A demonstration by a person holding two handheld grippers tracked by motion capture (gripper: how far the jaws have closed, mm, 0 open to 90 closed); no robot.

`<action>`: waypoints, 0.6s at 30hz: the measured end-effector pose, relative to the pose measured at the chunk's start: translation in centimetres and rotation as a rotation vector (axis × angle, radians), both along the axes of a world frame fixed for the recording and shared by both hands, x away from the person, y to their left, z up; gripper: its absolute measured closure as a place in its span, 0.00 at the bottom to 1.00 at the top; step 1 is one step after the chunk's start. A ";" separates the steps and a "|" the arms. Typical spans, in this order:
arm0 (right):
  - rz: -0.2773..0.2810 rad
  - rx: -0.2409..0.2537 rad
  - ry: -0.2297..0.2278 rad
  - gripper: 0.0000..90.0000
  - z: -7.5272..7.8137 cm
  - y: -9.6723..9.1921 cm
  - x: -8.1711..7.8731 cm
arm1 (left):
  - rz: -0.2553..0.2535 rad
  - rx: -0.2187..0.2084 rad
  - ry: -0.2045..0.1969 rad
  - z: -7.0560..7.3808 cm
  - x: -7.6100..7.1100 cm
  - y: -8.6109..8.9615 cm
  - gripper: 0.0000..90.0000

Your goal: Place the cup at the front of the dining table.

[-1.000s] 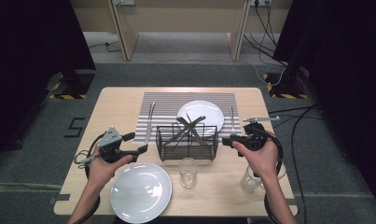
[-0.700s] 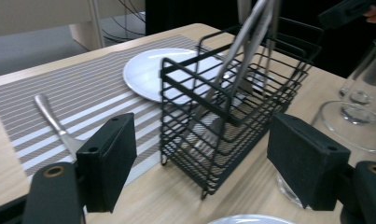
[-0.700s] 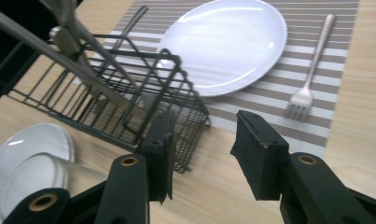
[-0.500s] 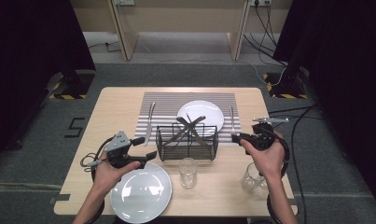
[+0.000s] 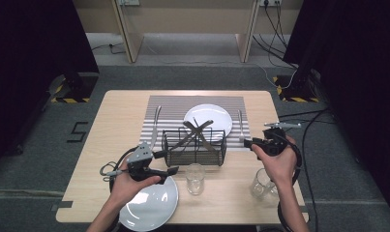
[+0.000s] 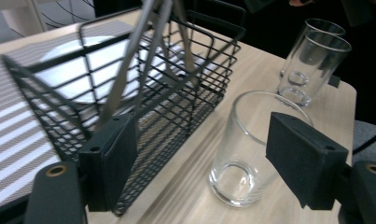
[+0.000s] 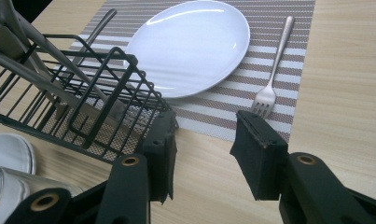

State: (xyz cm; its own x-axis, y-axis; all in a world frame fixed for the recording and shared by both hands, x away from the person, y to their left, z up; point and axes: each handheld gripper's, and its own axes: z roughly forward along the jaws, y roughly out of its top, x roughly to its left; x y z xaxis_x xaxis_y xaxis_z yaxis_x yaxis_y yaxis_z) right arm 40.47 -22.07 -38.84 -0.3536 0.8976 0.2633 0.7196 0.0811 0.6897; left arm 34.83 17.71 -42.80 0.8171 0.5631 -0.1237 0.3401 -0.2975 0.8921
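We count 2 grippers, both w/ jaws apart and nothing btwn the pads. The left gripper (image 5: 172, 170) sits just in front of the near-left corner of the wire basket (image 5: 195, 147), over the edge of the near plate (image 5: 149, 208). In the left gripper view its 2 black pads stand wide; the centre glass (image 6: 248, 149) is right ahead, btwn the pads' lines but not touched, and the basket is close by the left pad. The right gripper (image 5: 248, 143) is held level, pointing at the basket's right end, w/ the fork (image 5: 240, 124) just beyond its tips. In the right gripper view the fork (image 7: 272, 70) lies straight ahead btwn the spread pads, tines toward us, apart from them; the far plate (image 7: 190, 44) is ahead and a bit left of the jaws, the basket (image 7: 78, 98) hard by the left pad.

Counts: 2 white plates, one on the striped placemat (image 5: 173, 108) behind the basket, one under the left hand (image 5: 134, 181). 3 clear glasses: 1 in the centre, just right of the left gripper's tips, and 2 (image 5: 262, 186) close together by the right hand's (image 5: 279, 162) wrist, seen in the left gripper view as a pair (image 6: 311, 58) well past the right pad. 1 wire basket w/ abt 3–4 pcs of cutlery (image 5: 198, 130) crossed inside; exact no. we can't tell. 1 fork right of the far plate, 1 long utensil (image 5: 155, 125) left of it, beyond the left gripper; its kind is unclear. 1 placemat, 1 table (image 5: 115, 111).
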 end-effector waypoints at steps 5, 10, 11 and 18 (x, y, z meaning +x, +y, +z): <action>-0.008 -0.010 -0.002 0.65 0.0 -0.2 0.0 | -0.030 0.018 0.013 -0.4 -0.1 -1.1 0.28; -0.005 -0.014 -0.001 0.65 -0.1 -0.3 0.0 | -0.041 0.028 0.028 -0.9 0.1 -2.0 0.29; -0.008 -0.012 0.001 0.65 -0.1 -0.2 0.0 | -0.042 0.028 0.031 -0.9 0.1 -2.1 0.29; -0.009 -0.008 -0.005 0.65 0.0 -0.4 -0.1 | -0.053 0.030 0.039 -0.9 0.2 -2.7 0.33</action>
State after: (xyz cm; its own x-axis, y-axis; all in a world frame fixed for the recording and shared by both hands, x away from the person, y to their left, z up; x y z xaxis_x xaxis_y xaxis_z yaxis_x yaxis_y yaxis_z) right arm 40.41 -22.43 -38.83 -0.3471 0.9027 0.2542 0.7168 0.0806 0.6926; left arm 35.01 15.02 -43.74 0.8409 0.5228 -0.1398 0.3576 -0.3429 0.8687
